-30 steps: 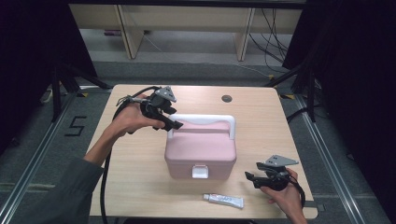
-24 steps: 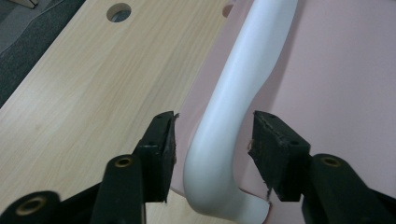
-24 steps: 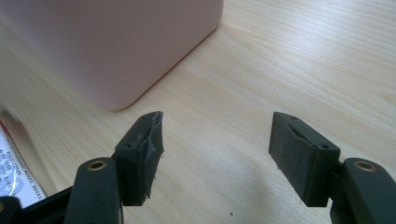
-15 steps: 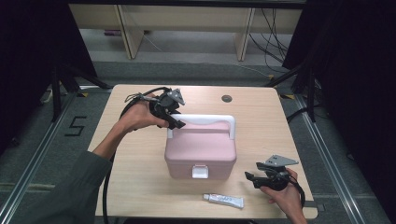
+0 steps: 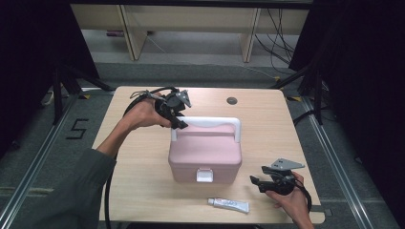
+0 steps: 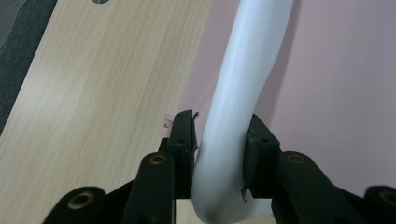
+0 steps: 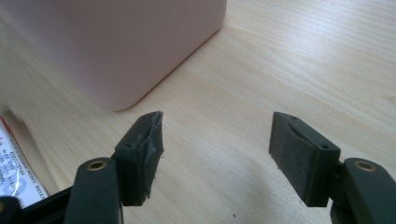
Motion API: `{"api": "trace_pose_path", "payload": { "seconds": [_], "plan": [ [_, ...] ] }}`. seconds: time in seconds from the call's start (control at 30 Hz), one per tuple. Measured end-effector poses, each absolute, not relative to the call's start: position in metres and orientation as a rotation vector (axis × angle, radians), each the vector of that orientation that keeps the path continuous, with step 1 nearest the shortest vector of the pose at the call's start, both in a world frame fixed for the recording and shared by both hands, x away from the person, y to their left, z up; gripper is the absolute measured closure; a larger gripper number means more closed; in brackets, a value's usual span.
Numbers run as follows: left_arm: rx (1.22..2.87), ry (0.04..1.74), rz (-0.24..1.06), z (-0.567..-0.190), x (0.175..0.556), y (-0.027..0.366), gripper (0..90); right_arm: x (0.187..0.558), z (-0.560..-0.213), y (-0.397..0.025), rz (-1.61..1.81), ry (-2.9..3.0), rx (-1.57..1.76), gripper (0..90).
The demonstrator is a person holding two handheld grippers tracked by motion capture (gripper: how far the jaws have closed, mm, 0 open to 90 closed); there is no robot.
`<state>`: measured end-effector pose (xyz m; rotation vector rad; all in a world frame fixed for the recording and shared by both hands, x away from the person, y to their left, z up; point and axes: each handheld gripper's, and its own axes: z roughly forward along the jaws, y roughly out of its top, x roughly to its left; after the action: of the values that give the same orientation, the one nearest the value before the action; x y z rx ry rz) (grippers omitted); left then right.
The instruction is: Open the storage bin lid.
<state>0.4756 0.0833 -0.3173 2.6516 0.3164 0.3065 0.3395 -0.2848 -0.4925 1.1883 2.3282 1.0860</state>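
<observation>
A pink box (image 5: 205, 152) with a white front latch (image 5: 205, 175) stands mid-table. Its white handle (image 5: 210, 122) is raised upright over the lid. My left gripper (image 5: 179, 123) is shut on the handle's left end; in the left gripper view both pads press the white handle (image 6: 233, 107) above the pink lid (image 6: 336, 84). My right gripper (image 5: 255, 183) rests open near the front right of the table, its jaws apart over bare wood (image 7: 219, 140), with the box's corner (image 7: 116, 51) just ahead. A small white tube (image 5: 229, 204) lies in front of the box.
A dark round grommet (image 5: 232, 100) sits in the tabletop at the far edge. Shelving and cables stand on the floor beyond the table. Bare wood lies left of the box and at the far right. The tube's printed end (image 7: 14, 172) lies left of my right gripper.
My left gripper has moved right along the table and closed on the left end of the white handle. The right gripper has stayed in place.
</observation>
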Motion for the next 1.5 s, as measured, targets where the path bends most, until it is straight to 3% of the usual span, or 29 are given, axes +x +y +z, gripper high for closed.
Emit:
{"api": "trace_pose_path", "payload": {
  "seconds": [0.57,0.87,1.5],
  "plan": [
    [2.727,0.261,0.336,-0.300,0.469,0.076,70.6,0.339,-0.491,-0.285,1.093,2.329,1.169,37.3],
    [2.719,0.268,0.351,-0.288,0.474,0.077,70.6,0.336,-0.485,-0.287,1.171,2.275,1.199,42.3],
    [2.711,0.280,0.365,-0.277,0.480,0.076,70.2,0.335,-0.431,-0.279,1.527,2.112,0.839,82.4]
  ]
}}
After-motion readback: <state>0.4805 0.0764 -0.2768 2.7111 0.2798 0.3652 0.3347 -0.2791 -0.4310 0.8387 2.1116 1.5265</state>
